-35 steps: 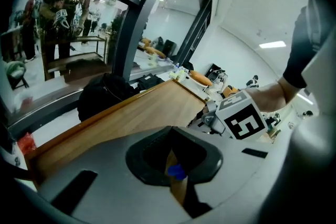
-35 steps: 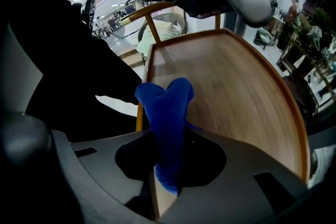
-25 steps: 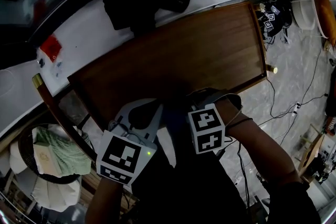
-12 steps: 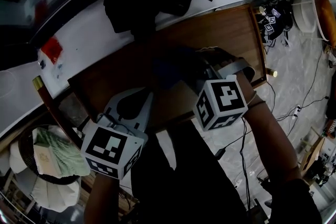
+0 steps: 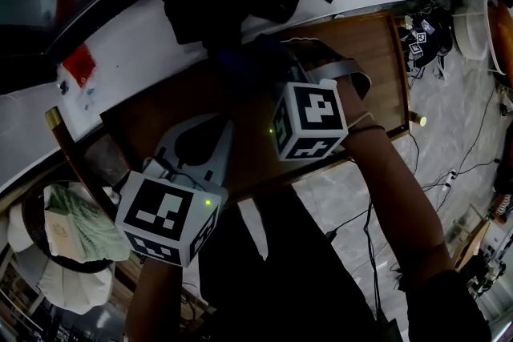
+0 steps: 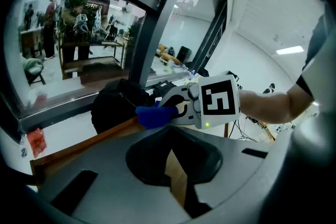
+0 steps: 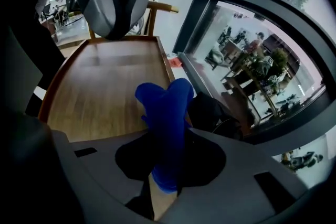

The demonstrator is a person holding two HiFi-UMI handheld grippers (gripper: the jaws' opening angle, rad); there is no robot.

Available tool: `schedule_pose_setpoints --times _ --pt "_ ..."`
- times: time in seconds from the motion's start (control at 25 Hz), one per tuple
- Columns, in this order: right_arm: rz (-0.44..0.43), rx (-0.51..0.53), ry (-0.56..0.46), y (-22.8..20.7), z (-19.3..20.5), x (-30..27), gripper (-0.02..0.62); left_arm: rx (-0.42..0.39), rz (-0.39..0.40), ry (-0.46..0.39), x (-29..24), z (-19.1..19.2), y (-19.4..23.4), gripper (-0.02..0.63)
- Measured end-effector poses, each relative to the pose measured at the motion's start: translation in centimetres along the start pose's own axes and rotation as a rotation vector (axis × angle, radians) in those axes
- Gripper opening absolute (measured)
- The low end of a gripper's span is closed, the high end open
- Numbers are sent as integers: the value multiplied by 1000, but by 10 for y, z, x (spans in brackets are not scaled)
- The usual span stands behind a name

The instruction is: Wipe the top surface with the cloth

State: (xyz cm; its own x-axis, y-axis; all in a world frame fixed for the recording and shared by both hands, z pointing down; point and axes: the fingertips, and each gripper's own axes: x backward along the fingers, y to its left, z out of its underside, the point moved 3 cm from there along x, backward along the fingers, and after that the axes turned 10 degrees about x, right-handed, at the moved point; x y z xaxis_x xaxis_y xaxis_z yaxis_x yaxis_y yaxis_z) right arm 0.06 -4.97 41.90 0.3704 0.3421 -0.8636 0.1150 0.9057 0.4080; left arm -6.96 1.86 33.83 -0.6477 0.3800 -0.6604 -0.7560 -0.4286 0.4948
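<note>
**Right tongs gripping the cloth, left tongs closed and empty**
Your right gripper clamps the crumpled blue cloth, and your left gripper has its jaws together on nothing. The cloth sits over the brown wooden tabletop towards its far edge, near a black bundle.

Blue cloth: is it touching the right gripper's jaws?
Touching. The right gripper view shows the blue cloth pinched between the jaws of the right gripper, with its free end sticking out past them.
</note>
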Motion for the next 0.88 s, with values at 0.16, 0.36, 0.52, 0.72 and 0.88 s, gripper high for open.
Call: schedule_pose_setpoints --times 0.16,0.36,0.52,0.72,0.88 --pt "-99 -27 25 6 1 -2 94 -1 -13 -7 -2 4 -1 11" --pt "-218 3 50 21 1 2 94 11 -22 -13 5 12 -6 11" --pt "-294 27 78 47 -2 10 94 34 -19 -13 14 28 -9 11" --pt "-326 14 89 80 -4 19 94 50 -6 16 18 62 -19 11" --pt "-346 1 102 107 -8 27 94 67 5 16 23 86 -32 11"
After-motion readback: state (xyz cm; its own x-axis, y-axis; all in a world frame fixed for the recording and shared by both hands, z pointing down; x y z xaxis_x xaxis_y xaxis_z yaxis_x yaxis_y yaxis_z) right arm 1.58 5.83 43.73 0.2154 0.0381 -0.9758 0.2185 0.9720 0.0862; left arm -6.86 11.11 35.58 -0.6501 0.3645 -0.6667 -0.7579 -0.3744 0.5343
